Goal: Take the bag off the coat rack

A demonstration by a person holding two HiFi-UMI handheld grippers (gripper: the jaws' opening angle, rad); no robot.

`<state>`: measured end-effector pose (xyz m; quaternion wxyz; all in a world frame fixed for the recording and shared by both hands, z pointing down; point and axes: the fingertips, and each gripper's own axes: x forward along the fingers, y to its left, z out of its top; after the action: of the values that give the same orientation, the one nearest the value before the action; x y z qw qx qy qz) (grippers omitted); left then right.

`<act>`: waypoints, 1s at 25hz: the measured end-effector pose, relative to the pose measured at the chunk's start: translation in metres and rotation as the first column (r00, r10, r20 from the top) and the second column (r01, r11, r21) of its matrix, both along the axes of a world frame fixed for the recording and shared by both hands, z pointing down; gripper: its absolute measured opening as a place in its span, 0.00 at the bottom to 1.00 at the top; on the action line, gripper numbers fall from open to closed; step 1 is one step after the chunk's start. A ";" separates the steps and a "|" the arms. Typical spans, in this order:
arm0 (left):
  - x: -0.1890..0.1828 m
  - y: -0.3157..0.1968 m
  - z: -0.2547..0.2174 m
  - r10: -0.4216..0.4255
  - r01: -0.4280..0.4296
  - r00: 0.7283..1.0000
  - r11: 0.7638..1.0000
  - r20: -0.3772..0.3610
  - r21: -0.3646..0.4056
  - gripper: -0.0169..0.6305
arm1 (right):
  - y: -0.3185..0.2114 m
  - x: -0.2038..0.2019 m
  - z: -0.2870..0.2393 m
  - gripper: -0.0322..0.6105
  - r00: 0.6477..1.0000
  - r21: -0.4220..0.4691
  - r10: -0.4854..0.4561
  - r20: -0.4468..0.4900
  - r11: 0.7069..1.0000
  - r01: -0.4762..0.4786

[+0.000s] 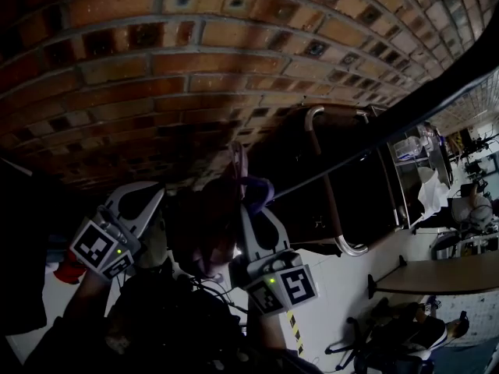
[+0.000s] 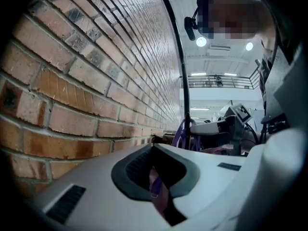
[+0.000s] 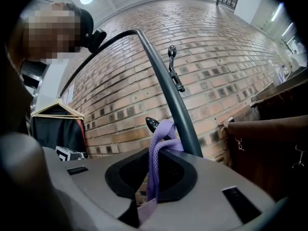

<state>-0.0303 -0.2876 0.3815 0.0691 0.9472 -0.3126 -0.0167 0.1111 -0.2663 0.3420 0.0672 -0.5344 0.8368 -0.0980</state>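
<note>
The bag [image 1: 204,236] is a dark reddish shape hanging between my two grippers in the head view. Its purple strap [image 3: 155,150] loops over a low black hook [image 3: 150,123] on the grey coat rack pole [image 3: 166,93]. My right gripper [image 3: 153,177] is shut on that strap just below the hook, and it shows again as the right gripper [image 1: 253,209] in the head view. My left gripper [image 2: 156,179] is shut on a pinkish fold of bag fabric [image 2: 159,191]. In the head view the left gripper [image 1: 144,202] sits left of the bag. Strap loops [image 2: 182,131] hang by the pole [image 2: 184,76].
A brick wall [image 1: 156,76] stands close behind the rack. A second hook [image 3: 172,57] sits higher on the pole. A wooden hanger with a dark garment [image 3: 55,124] is at the left. A brown garment rail [image 1: 331,185] stands to the right, with tables [image 1: 437,275] beyond it.
</note>
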 end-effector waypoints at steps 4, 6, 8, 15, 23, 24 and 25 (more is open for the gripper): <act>0.001 -0.003 0.001 0.005 -0.005 1.000 1.000 0.005 -0.002 0.04 | -0.001 -0.002 -0.003 0.12 1.000 -0.021 -0.007 0.029 1.000 0.007; 0.002 -0.004 -0.001 0.002 -0.002 1.000 1.000 0.003 0.003 0.04 | -0.001 -0.001 -0.003 0.12 1.000 -0.016 -0.010 0.026 1.000 0.011; 0.002 -0.006 0.000 0.002 -0.002 1.000 1.000 0.003 0.000 0.04 | -0.001 -0.003 -0.005 0.12 0.999 -0.026 -0.014 0.036 1.000 0.015; 0.004 -0.007 0.004 0.007 -0.007 1.000 1.000 0.011 -0.017 0.04 | 0.000 -0.003 -0.008 0.12 0.999 -0.006 -0.035 0.041 0.999 0.035; 0.008 -0.007 0.001 0.013 -0.013 1.000 1.000 -0.005 -0.012 0.04 | 0.008 -0.030 -0.064 0.12 0.991 0.120 -0.131 -0.027 0.984 0.133; 0.009 -0.007 -0.002 0.012 -0.012 1.000 1.000 -0.012 -0.006 0.04 | 0.010 -0.033 -0.069 0.12 0.990 0.132 -0.140 -0.035 0.981 0.143; 0.009 -0.007 -0.004 0.012 -0.012 1.000 1.000 -0.016 -0.001 0.04 | 0.011 -0.036 -0.071 0.12 0.988 0.138 -0.149 -0.043 0.978 0.154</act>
<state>-0.0216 -0.2947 0.3778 0.0723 0.9489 -0.3063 -0.0236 0.0748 -0.2554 0.2708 0.0836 -0.4646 0.8809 -0.0349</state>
